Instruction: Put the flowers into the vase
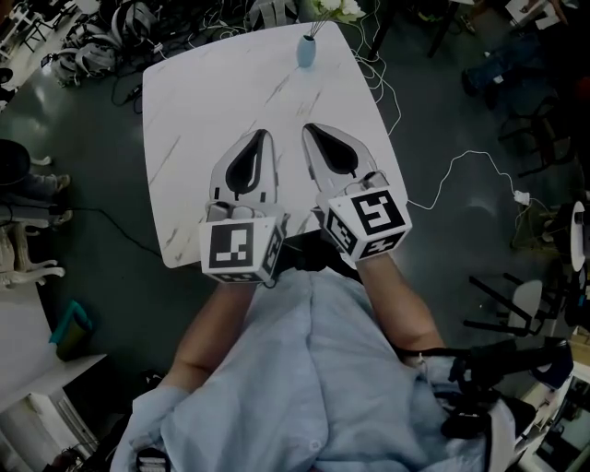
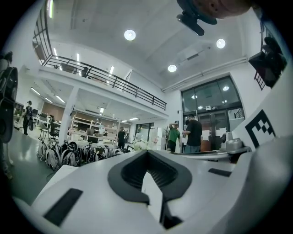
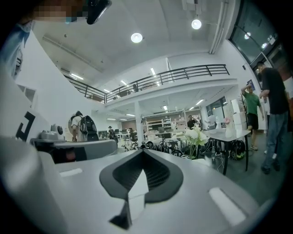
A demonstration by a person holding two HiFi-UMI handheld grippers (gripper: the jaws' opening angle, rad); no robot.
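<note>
A small blue vase (image 1: 306, 51) stands at the far edge of the white marble table (image 1: 194, 111), with thin stems rising from it to white flowers (image 1: 336, 9). Both grippers hover side by side over the near half of the table, pointing at the vase. My left gripper (image 1: 264, 136) is shut and holds nothing. My right gripper (image 1: 308, 129) is also shut and empty. In the right gripper view the white flowers (image 3: 194, 136) show just beyond the shut jaws (image 3: 143, 153). The left gripper view has its shut jaws (image 2: 147, 153) low in the frame, with the flowers (image 2: 137, 145) small behind them.
Cables lie on the dark floor around the table; a white cord (image 1: 461, 166) trails to the right. Helmets and bags (image 1: 92, 46) pile up at the far left. Chairs (image 1: 525, 138) stand to the right. People (image 2: 192, 132) stand in the hall, by another table (image 3: 229, 135).
</note>
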